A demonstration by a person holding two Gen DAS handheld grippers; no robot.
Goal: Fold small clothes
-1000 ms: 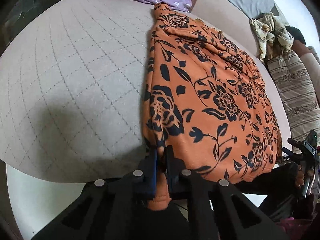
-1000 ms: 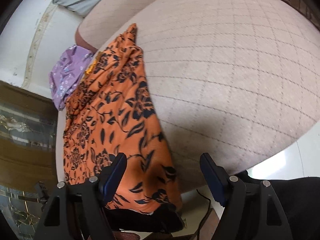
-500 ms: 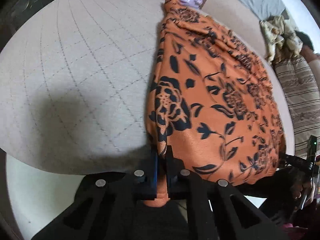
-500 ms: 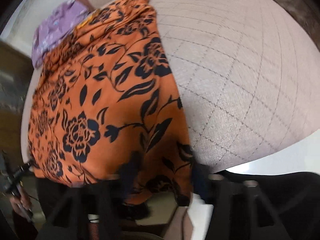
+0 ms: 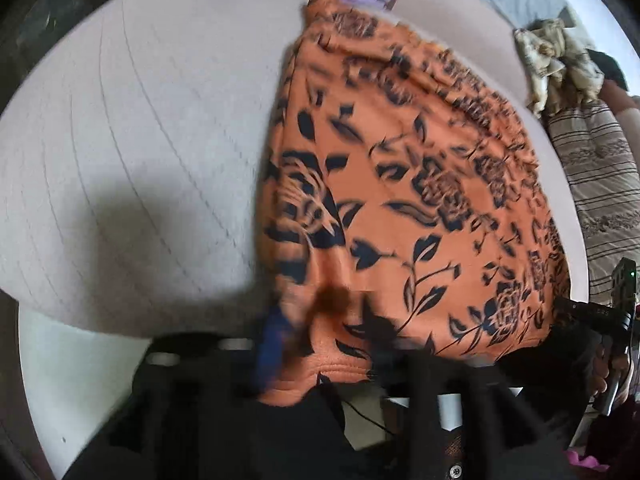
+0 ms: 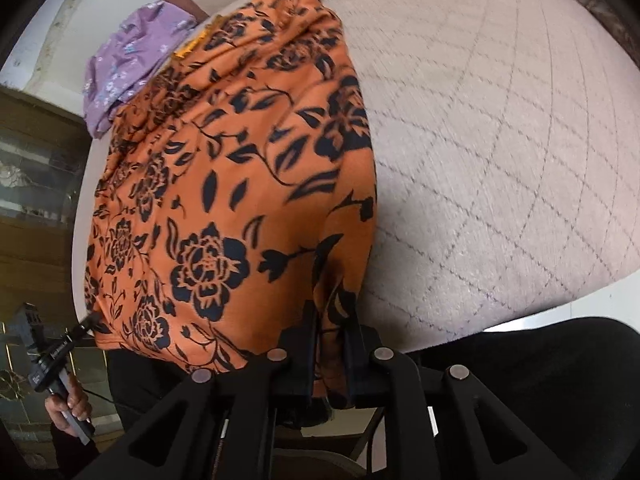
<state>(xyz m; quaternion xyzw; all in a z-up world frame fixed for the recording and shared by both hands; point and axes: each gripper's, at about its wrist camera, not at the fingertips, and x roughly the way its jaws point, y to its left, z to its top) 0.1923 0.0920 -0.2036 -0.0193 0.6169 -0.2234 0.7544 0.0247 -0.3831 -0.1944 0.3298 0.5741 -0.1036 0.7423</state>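
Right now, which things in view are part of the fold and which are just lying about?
In the job:
- orange floral garment, near hem hanging off the cushion
- right gripper, shut on that hem
- left gripper, blurred, at the same hem

Lying about:
- purple cloth at the far end
- cream cloth
- striped fabric

Daylit, soft shadows | left view motion-blurred (right sharper) | fisheye-warped edges

An orange garment with a black floral print (image 5: 420, 184) lies spread flat on the quilted beige bed (image 5: 132, 152). Its near hem hangs over the bed's near edge, and its far end narrows to a point beside a crumpled purple flowered garment (image 6: 128, 60) at the far edge.
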